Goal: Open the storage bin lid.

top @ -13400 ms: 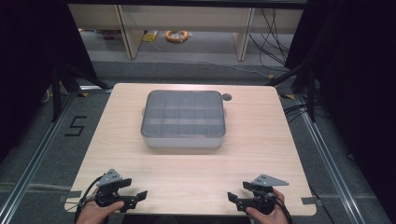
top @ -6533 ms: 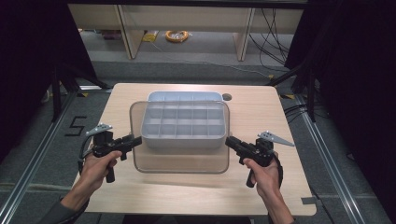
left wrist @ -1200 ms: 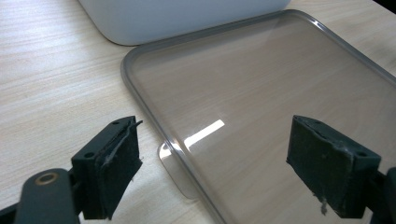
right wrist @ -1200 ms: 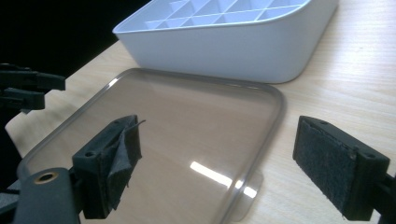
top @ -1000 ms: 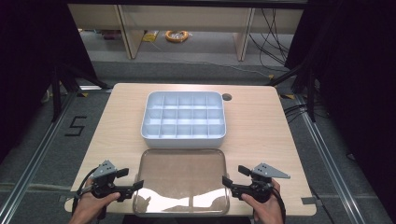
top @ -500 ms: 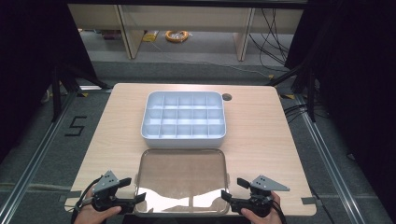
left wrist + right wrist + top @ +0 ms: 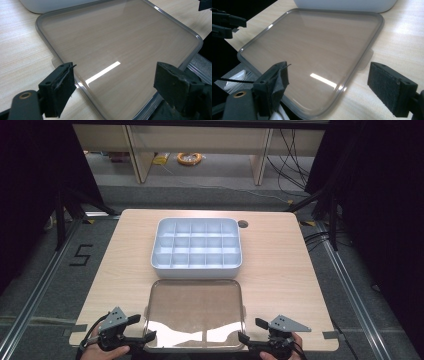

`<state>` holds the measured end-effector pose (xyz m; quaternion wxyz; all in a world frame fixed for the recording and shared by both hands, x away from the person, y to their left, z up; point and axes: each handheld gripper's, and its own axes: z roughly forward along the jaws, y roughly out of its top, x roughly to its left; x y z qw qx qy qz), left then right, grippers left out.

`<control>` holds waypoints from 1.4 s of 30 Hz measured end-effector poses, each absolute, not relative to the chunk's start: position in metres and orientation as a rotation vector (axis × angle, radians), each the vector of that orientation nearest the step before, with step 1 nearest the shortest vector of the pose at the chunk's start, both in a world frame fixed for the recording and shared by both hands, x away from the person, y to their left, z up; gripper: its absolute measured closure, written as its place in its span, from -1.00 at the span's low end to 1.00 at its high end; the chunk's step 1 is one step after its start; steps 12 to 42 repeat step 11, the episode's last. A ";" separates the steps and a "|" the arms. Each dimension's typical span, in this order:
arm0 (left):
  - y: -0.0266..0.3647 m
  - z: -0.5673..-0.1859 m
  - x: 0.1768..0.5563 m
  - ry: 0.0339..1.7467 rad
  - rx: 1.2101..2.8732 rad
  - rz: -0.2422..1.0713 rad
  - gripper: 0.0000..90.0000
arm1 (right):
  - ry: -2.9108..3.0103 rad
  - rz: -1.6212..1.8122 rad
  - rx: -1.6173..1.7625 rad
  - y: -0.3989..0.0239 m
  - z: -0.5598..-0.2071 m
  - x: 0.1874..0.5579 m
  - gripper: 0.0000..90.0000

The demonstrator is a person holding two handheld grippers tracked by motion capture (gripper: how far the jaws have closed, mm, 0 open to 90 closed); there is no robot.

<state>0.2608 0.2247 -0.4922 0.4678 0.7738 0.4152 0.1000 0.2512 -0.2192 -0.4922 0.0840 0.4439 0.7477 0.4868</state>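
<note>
A clear plastic lid [image 7: 195, 312] lies flat on the wooden table [image 7: 280, 270] near its front edge. Behind it stands a white compartment box [image 7: 197, 247], uncovered. My left gripper [image 7: 143, 327] is at the lid's front left corner, open. In the left gripper view its pads [image 7: 60, 87] stand wide apart on either side of the lid's rim [image 7: 82, 87]. My right gripper [image 7: 251, 330] is open at the front right corner. In the right gripper view [image 7: 332, 85] the lid [image 7: 312, 45] lies below the spread jaws.
The lid's near corner [image 7: 312, 113] reaches slightly past the table's front edge. There is bare tabletop on both sides of the box. A round cable hole [image 7: 243, 224] sits at the back, and shelving [image 7: 200, 140] stands beyond the table.
Over the last second both hands drew back toward the front edge with the lid. It now rests flat on the table, and both grippers stand open beside it.
</note>
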 end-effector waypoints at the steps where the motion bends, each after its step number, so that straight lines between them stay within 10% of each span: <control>1: 0.225 -0.491 0.260 1.031 1.907 0.247 -0.63 | 2.246 1.432 1.325 -0.221 -0.492 0.250 -0.60; 42: 0.226 -0.492 0.259 1.039 1.899 0.234 -0.63 | 2.257 1.431 1.312 -0.222 -0.493 0.245 -0.60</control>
